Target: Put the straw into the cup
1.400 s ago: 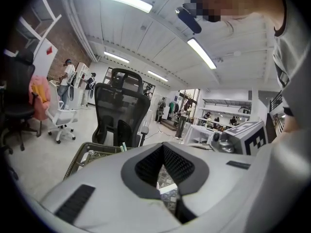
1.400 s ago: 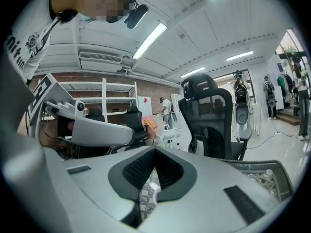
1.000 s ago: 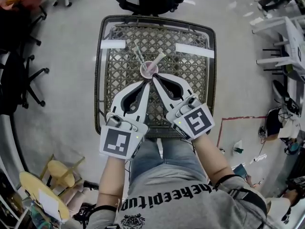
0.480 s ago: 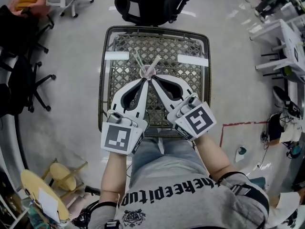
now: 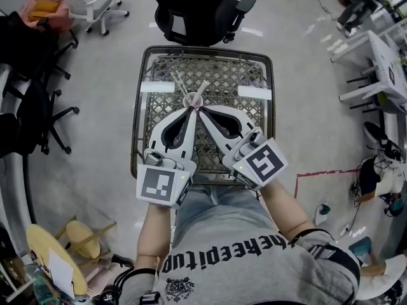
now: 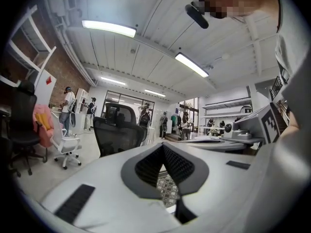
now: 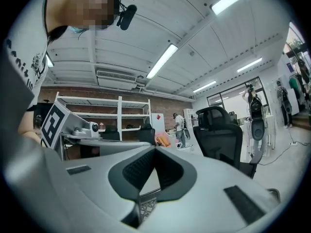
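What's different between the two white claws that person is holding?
The left gripper points nearly straight ahead; the right gripper slants in more sharply from the right. The left gripper's black-and-white marker pattern differs from the right gripper's. Both are white, jaws shut on nothing, tips close together by the cup.

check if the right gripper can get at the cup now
Probably yes: the right gripper sits right by the cup, nothing between them, though its fingers are shut and must open first.
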Motion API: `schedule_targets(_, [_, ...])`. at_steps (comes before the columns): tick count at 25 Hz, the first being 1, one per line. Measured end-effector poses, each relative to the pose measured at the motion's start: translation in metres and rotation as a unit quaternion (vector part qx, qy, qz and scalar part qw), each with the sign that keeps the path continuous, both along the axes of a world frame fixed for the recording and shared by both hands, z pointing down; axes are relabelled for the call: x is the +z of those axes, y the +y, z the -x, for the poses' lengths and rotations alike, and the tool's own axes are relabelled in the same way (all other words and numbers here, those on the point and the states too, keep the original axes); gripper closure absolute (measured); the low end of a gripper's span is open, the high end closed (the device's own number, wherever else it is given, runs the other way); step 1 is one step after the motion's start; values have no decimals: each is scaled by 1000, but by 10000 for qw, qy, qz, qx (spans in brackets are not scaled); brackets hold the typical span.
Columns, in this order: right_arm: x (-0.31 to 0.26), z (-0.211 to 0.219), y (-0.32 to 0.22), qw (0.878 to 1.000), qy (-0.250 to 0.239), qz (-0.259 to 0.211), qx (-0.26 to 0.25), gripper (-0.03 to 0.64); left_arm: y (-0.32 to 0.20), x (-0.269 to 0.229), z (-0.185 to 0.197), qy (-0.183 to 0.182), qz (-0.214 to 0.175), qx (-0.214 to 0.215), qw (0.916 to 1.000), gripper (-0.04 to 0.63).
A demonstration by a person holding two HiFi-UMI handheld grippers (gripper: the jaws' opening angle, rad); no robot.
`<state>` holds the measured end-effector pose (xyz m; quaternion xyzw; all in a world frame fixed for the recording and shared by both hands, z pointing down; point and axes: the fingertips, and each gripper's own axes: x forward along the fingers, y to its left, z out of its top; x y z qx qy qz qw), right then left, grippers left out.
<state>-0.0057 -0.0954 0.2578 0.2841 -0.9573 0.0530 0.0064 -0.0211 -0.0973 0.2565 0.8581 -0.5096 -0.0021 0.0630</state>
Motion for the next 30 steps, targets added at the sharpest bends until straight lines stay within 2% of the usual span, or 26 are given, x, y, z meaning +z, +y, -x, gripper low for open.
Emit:
schedule_targets(4, [-5,-5,15,9999,78,48,-109,620,12,-7,-5,-31,-101,-66,9999,578])
schedule_targets(8, [-17,-11,22,9997,-53,-157,-169,620,22,-13,-9,-40,-162,-161,9997,578])
schedule_targets(12, [-23,-16,34,9995,-80,-153,-268,620,33,-17,-13,-50,-214,-248,9995,578])
schedule_targets(30, [-36,-25,53,9973,-190,-305,-642,618,54,-29,-21,-118,-393,-617,9973,578])
